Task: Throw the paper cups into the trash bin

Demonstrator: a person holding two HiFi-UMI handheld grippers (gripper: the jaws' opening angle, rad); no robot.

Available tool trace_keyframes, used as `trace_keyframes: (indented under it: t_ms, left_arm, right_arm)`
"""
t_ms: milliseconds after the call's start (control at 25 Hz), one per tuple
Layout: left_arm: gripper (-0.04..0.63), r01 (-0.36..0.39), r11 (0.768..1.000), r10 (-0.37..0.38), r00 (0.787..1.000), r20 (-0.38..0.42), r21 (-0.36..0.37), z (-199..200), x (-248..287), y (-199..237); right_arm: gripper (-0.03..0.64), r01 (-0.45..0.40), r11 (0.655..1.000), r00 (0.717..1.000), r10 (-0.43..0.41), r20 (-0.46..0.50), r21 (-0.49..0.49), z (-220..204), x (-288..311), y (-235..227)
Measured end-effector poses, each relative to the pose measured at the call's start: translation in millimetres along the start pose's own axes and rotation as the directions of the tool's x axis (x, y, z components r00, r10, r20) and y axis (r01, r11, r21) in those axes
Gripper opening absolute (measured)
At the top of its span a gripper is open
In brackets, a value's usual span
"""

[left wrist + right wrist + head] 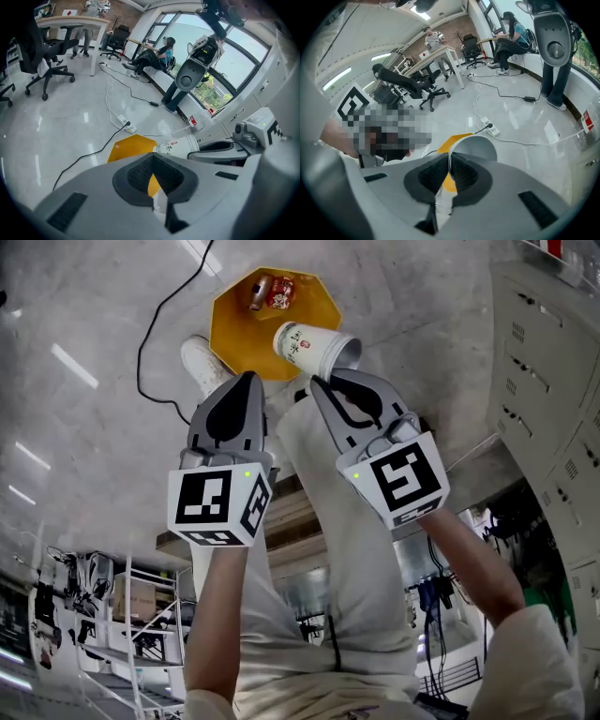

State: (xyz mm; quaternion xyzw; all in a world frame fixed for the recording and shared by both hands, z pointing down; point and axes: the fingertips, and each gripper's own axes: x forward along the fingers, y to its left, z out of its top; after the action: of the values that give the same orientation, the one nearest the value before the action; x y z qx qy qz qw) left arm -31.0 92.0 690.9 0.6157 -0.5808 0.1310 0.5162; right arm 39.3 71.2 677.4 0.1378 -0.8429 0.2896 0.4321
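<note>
- The right hand-held gripper (322,382) is narrowed onto the rim of a white paper cup (314,346). One jaw is inside the mouth and the other is outside the wall, as the right gripper view shows (450,173).
- The paper cup is off the floor and tipped on its side. In the head view its base overlaps the near rim of the yellow trash bin (234,334).
- The trash bin stands on the pale floor (94,296) and has a can (256,292) and a red packet (279,292) in it.
- The left hand-held gripper (247,379) is just beside the right one. Its jaw tips are together with nothing between them (154,180).
- From the left gripper view, the paper cup (180,146) shows just past the jaws, next to the trash bin (129,147).
- A white shoe (202,362) is right by the bin, and a black cable (155,334) runs across the floor on its left.
</note>
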Motion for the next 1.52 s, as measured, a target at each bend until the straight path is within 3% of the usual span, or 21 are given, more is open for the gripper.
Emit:
trace_keyframes:
  t_ms: [600,800,1000,1280,1320,1400,1520]
  left_arm:
    - [0.005,-0.073,0.996,0.077,0.993,-0.092,0.045,-32.7,82.0,43.9]
    - [0.005,-0.119,0.987,0.129,0.987,-0.099,0.104,-44.2,106.3,64.1]
    - [0.005,-0.13,0.986,0.144,0.98,-0.138,0.102,-52.1,122.9,77.1]
    - [0.005,-0.135,0.969,0.174,0.967,-0.186,0.205,-58.9,139.5,68.9]
    - [0.005,-0.131,0.968,0.172,0.967,-0.189,0.212,-59.5,139.8,67.8]
    - [0.005,-0.128,0.97,0.169,0.966,-0.194,0.205,-61.3,139.0,68.0]
    - [0.005,-0.14,0.976,0.173,0.963,-0.208,0.166,-63.6,133.2,72.6]
  right_arm:
    - [0.025,0.056,0.994,0.998,-0.056,-0.006,0.094,-32.7,72.4,-24.2]
    - [0.025,0.068,0.992,0.997,-0.065,-0.04,0.104,-55.6,100.8,-34.1]
    - [0.025,0.064,0.992,0.994,-0.053,-0.097,0.113,-76.7,130.6,-37.5]
    - [0.025,0.053,0.992,0.99,-0.037,-0.135,0.114,-91.5,145.6,-40.3]
    - [0.031,0.042,0.991,0.992,-0.025,-0.126,0.13,-90.2,145.4,-39.1]
    - [0.108,0.021,0.988,0.994,-0.004,-0.11,0.155,-87.7,143.0,-36.6]
    - [0.107,0.03,0.989,0.993,-0.013,-0.116,0.144,-84.9,134.8,-38.2]
